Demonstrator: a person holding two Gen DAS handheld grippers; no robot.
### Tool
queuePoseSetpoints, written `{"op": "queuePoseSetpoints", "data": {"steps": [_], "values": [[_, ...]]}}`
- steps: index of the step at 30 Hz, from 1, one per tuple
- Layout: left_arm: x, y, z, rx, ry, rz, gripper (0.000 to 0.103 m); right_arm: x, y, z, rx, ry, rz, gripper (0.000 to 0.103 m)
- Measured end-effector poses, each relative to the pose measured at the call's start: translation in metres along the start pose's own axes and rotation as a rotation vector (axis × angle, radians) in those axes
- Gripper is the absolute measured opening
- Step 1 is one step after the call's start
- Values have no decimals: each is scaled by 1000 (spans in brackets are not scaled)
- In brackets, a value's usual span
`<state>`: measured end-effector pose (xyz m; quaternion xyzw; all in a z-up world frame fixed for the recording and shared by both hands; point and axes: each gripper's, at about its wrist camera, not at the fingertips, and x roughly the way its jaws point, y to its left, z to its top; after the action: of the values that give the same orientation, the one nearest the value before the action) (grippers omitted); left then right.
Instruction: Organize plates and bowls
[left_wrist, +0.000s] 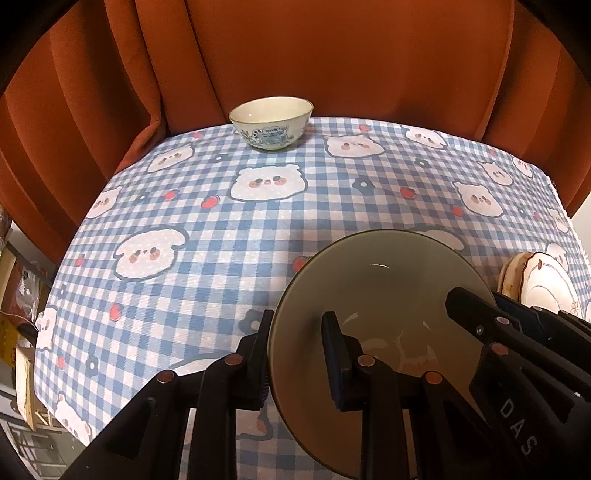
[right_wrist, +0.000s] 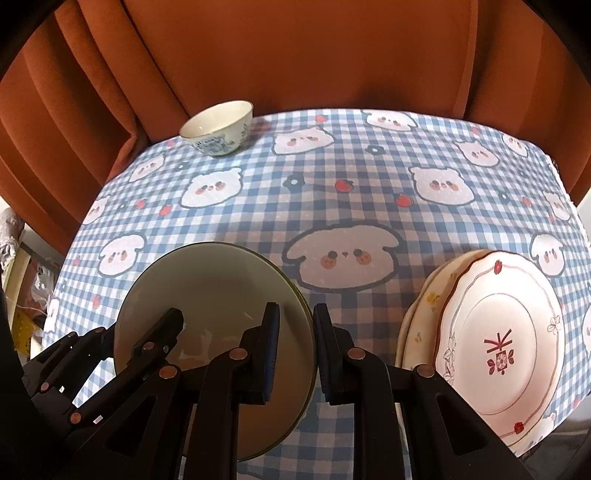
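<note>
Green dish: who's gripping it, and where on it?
Both grippers. The left gripper is clamped on the left rim of the green dish; the right gripper is clamped on its right rim.

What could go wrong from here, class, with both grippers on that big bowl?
1. The left gripper and right gripper each pinch only the green bowl's thin rim, on opposite sides; uneven motion could let it slip.
2. The stacked plates sit close beside it and could get knocked.
</note>
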<state>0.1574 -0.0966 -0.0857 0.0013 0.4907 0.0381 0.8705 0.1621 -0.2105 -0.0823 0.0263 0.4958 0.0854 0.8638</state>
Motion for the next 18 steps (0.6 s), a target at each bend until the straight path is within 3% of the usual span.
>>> {"op": "queuePoseSetpoints", "data": {"steps": [10,18], "values": [[7,-2,-3,4,-33,32,23,8,2,-1,-27,-17,-13,23],[3,0,-8,4,-24,-13,43,8,4,-6,-46,-25,-27,24]]}}
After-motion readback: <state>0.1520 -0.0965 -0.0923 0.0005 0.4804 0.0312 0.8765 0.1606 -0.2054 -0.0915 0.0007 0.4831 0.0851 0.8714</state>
